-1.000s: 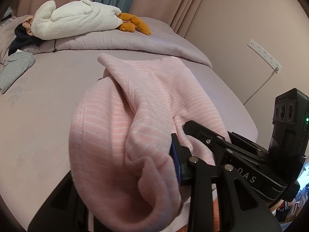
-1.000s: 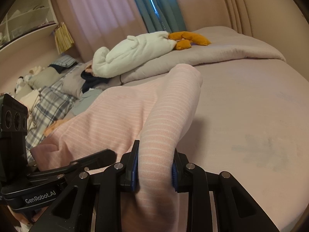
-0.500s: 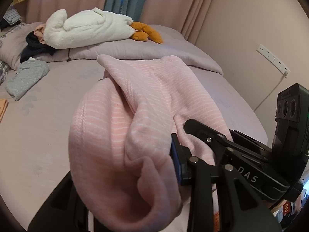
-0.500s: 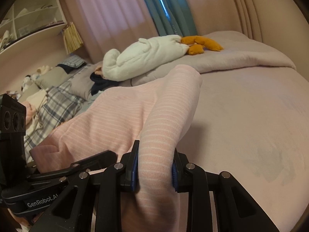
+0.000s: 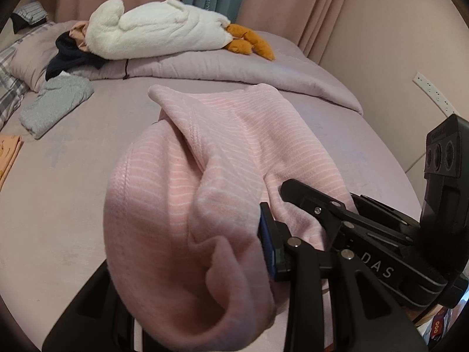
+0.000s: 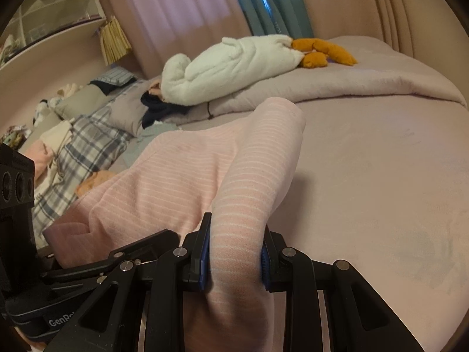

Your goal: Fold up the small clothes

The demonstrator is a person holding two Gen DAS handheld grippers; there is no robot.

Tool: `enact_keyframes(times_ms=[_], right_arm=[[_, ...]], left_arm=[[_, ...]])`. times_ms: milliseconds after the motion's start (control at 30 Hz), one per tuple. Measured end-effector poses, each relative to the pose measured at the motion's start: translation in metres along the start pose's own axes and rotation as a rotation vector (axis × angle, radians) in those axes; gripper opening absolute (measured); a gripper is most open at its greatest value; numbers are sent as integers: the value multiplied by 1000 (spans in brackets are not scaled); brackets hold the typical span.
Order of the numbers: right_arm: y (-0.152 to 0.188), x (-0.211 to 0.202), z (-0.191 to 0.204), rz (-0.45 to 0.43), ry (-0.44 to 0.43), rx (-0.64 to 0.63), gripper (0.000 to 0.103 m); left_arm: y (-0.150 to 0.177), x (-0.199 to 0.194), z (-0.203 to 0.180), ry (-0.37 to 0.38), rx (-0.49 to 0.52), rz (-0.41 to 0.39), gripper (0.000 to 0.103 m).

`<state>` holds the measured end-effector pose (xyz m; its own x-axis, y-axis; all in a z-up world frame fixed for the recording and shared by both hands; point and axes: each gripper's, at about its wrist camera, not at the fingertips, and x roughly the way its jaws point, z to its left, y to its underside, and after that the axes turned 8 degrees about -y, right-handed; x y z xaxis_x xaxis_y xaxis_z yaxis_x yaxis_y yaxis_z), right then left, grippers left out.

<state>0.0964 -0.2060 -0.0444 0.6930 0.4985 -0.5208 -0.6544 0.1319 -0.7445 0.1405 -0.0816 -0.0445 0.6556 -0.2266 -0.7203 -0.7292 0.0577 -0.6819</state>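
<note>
Bed: mauve sheet [image 6: 381, 176] spread flat, with a rolled duvet [image 5: 234, 67] of the same colour along the far side.
Backdrop: pink curtains [image 6: 176, 8] with a teal panel [image 6: 263, 0] are seen behind the bed; a white power strip [image 5: 431, 94] is fixed to the wall in the left wrist view.
Shelving: open white shelves [image 6: 52, 20] at the far left of the right wrist view — their contents are too blurred to be named.
On the duvet: a white plush toy [image 5: 155, 29] with orange feet [image 5: 249, 41] is laid lengthwise; dark clothing [image 5: 70, 58] is bunched at its head end.
Other laundry: a grey folded garment [image 5: 55, 99] lies on the sheet; plaid fabric [image 6: 82, 152] is piled beyond it.
Pink striped garment [image 5: 205, 182]: held up off the sheet between the two claws, draped and bunched over both.
Left claw [image 5: 234, 252]: closed on a thick bunch of the pink striped garment — only the right-hand blue pad [image 5: 265, 240] is seen, the other finger being covered by cloth.
Right claw [image 6: 234, 261]: clamped on a rolled fold of the same garment, which is pinched between both blue pads [image 6: 204, 261].
</note>
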Motion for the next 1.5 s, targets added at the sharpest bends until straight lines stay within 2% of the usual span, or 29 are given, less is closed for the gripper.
enact_keyframes(times_ms=[300, 633, 833, 933, 1000, 1100, 1233, 1300, 1333, 1433, 1500], right_arm=[[5, 38, -10, 76, -6, 20, 29], [19, 69, -20, 172, 18, 44, 29], [19, 70, -24, 215, 53, 59, 31], [19, 61, -24, 205, 93, 59, 40], [18, 56, -22, 191, 125, 52, 51], [13, 37, -19, 157, 150, 56, 66], [4, 11, -10, 96, 154, 54, 70], [0, -7, -2, 58, 146, 39, 85], [-3, -11, 2, 45, 147, 34, 89], [-6, -33, 16, -7, 157, -6, 91], [-7, -38, 24, -28, 169, -22, 91]], left_arm=[[3, 38, 18, -27, -36, 72, 34], [16, 76, 38, -23, -86, 174, 35], [21, 78, 40, -40, -81, 196, 43], [23, 72, 40, -75, -67, 196, 50], [24, 64, 41, -103, -56, 179, 66], [21, 44, 45, -105, -49, 132, 77], [14, 9, 50, -98, -67, 61, 85], [11, -12, 52, -88, -73, 10, 97], [11, -22, 52, -87, -76, -14, 101], [11, -53, 51, -94, -80, -94, 102], [13, -66, 49, -102, -78, -120, 102]])
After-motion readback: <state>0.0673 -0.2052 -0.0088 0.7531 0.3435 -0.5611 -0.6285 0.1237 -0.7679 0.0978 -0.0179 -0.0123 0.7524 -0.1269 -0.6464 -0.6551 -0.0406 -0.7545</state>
